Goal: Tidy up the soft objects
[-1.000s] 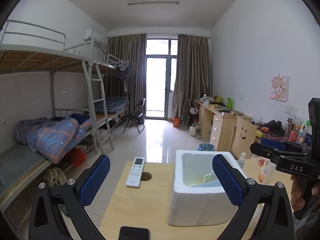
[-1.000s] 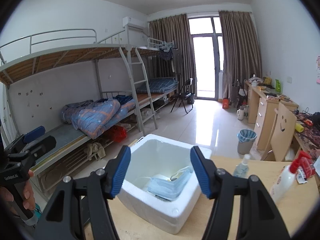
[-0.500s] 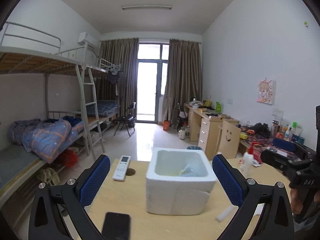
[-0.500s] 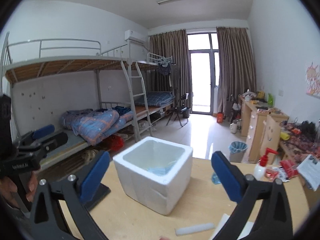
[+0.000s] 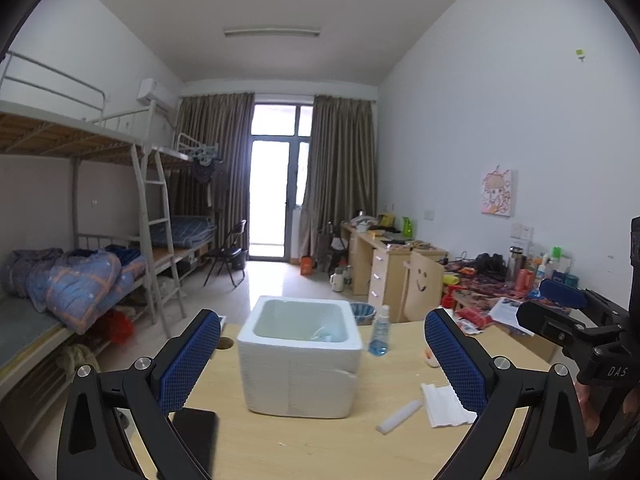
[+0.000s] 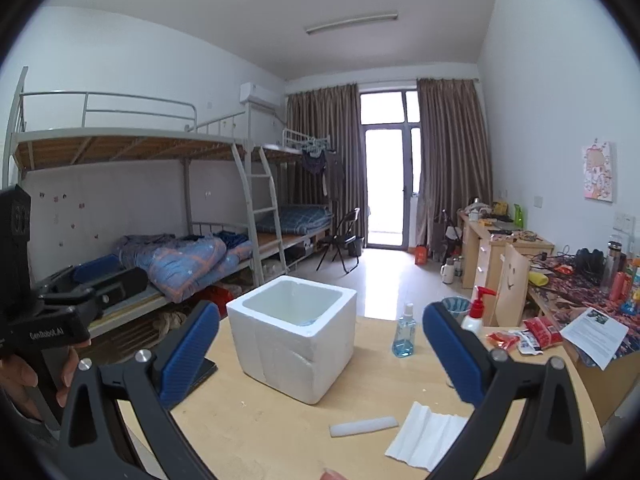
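A white foam box (image 5: 299, 364) stands upright at the centre of both views on a pale wooden surface (image 5: 320, 448), its top open; a bit of light blue fabric (image 5: 326, 335), hard to identify, shows low inside against the right inner wall in the left wrist view. Lower right of the box, on the surface, lie a short white foam stick (image 6: 363, 426) and, just beside it, a folded white tissue (image 6: 424, 436), apart from each other and from the box. To the right of the box stands a small clear spray bottle (image 6: 403, 334) with blue liquid, and further right in the right wrist view a white pump bottle (image 6: 475, 318) with a red top. A black phone (image 5: 196, 436) lies flat at the lower left of the left wrist view. The left tongs (image 5: 322, 364) stand wide apart with nothing between the blue pads (image 5: 188, 360), framing the box from a distance. The right tongs (image 6: 320, 354) have just been opening and now gape fully, empty as well. Each tool appears at the edge of the other's view, gripped by a hand (image 6: 24, 376). Behind, at the left, metal bunk beds (image 6: 160, 208) carry a blue plaid quilt (image 6: 188, 264); brown curtains (image 5: 216, 160) flank a glass door at the far end.
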